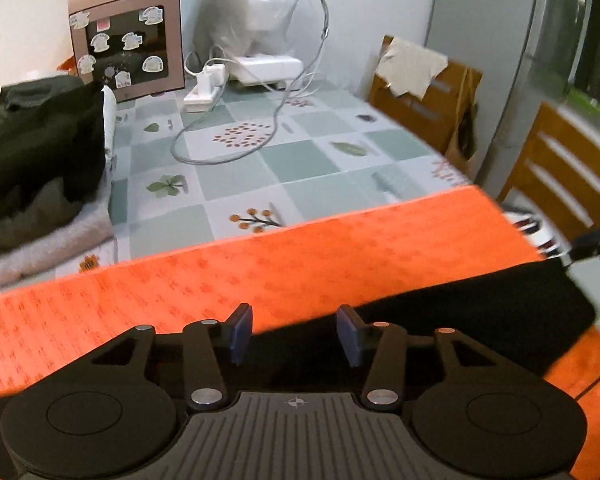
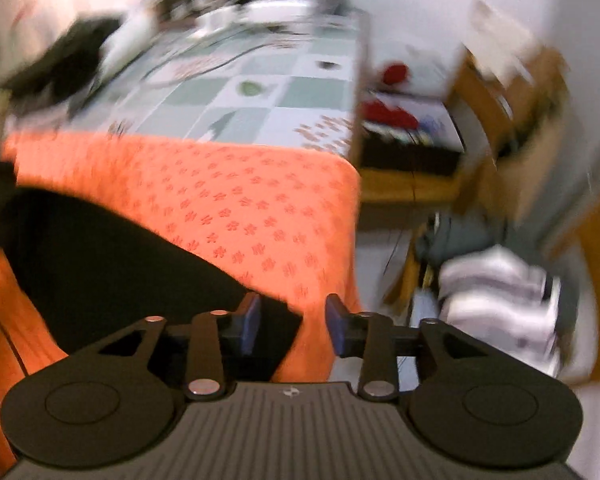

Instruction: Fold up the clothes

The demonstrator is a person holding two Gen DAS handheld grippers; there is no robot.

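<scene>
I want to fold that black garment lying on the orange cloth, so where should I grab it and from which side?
Grip the black garment at its near corner, which lies right at the right gripper by the table's near edge. Come from the near side, angled down. The fabric lies flat on the orange cloth, so only edges and corners give the open jaws something to pinch. The left gripper can probably take the same edge further along.

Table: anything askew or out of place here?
A grey cable loops loosely across the checked tablecloth from the bagged appliance. A dark clothes heap sits unfolded at the left edge. The black garment lies flat on the orange cloth, nothing spilled.
</scene>
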